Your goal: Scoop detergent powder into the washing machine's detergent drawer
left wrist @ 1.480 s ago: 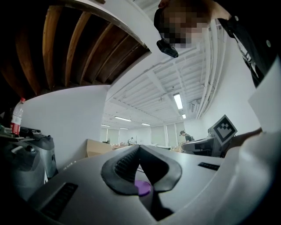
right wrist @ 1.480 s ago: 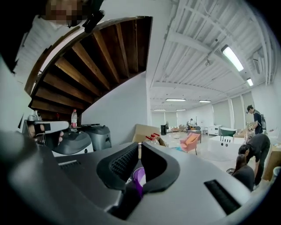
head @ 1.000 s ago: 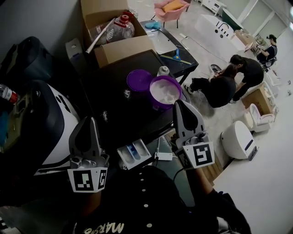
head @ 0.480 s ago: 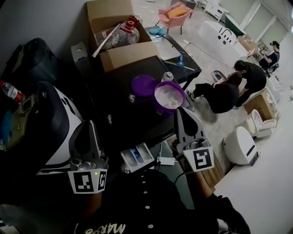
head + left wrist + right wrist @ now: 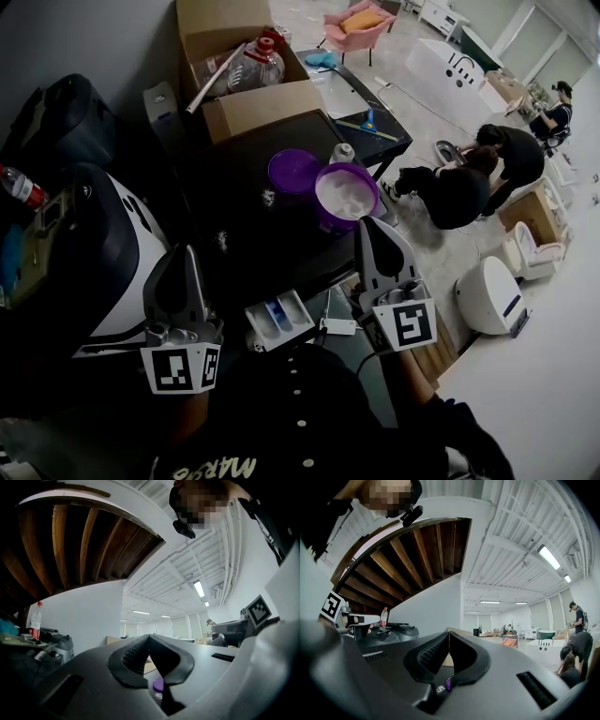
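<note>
Detergent drawer [image 5: 278, 319]: white with a blue insert, lower centre of the head view, at the near edge of the black table [image 5: 246, 211], between the two grippers.

Left of frame: washing machine [image 5: 103, 253], white and dark.

Left gripper [image 5: 183, 258]: lower left, jaws clenched together, nothing between them; tips apart from the drawer.

Upper centre: purple lid [image 5: 293, 171] flat on the table, touching or just beside the purple tub [image 5: 328, 217], which stands open with white powder [image 5: 345, 192] inside.

Right gripper [image 5: 373, 225]: lower right of centre, jaws pressed together and empty, tip just below the tub in frame.
</note>
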### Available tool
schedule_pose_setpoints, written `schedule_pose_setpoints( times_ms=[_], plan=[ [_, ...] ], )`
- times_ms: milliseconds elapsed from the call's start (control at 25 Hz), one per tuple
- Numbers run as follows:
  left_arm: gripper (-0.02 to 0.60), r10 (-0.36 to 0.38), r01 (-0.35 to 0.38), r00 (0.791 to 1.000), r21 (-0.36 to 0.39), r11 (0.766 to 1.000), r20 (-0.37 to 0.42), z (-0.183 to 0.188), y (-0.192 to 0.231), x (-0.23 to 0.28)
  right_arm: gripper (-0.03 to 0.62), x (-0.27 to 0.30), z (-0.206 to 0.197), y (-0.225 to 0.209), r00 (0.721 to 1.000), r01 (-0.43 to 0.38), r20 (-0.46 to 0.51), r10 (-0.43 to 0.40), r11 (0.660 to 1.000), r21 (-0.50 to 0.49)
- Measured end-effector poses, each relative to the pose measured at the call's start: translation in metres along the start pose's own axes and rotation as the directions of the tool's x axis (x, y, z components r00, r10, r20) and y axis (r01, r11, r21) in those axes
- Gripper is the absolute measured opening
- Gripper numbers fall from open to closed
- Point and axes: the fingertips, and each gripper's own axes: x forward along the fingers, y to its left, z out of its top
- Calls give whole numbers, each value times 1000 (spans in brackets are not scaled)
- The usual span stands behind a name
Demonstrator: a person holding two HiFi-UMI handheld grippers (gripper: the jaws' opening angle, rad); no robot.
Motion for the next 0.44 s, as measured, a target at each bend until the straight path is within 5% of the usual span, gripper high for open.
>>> schedule_pose_setpoints(
  times_ms=[440],
  plan=[
    [14,-5,5,1000,2,1000,-4,-1,-7,2,29,-5,-12,-8,1000,-11,-2,11,999,-37]
  ],
)
